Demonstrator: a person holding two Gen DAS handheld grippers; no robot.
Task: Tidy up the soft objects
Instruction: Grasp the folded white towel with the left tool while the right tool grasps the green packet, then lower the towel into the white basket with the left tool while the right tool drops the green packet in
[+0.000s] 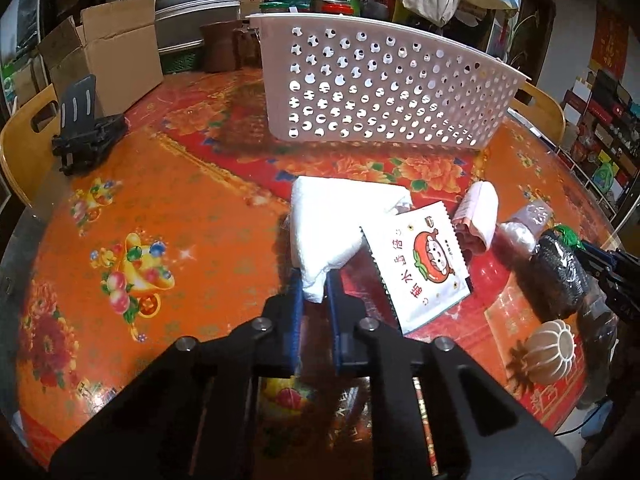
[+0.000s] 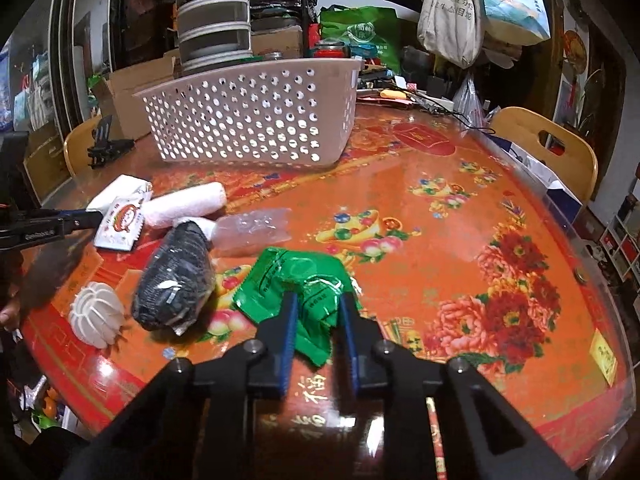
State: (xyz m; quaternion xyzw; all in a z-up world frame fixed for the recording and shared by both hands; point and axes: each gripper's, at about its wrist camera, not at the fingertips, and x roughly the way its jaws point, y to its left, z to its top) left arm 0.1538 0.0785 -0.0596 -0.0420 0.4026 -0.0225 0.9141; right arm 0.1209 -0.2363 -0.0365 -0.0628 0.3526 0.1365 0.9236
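So the tabletop point(image 2: 460, 216) is this big round thing with a shiny orange and red flowered cover, and the white perforated basket point(image 2: 256, 120) sits at about 12 o'clock on it, open top, well back from the pile of soft stuff.

The left tool point(image 1: 314, 280) has its jaws pinched onto the near corner of the folded white cloth point(image 1: 324, 224), which lies flat at roughly 6 o'clock from the basket. The right tool point(image 2: 320, 308) is clamped on the crinkly green packet point(image 2: 296, 284), still down on the tabletop.

My take: both grips are only on an edge, so lift slow and straight up, because the cloth will droop and could drag the white cartoon sachet point(image 1: 420, 264) leaning on it. The green packet is slippery foil, so keep the squeeze firm.

For room, the stretch between pile and basket is bare, good lane. Just clear the basket's near wall before letting go. The black bundle in plastic point(image 2: 176, 280) sits at 9 o'clock just beside the green packet, and the little ribbed white ball point(image 2: 96, 312) is further out toward the tabletop's edge, so swing away from those.
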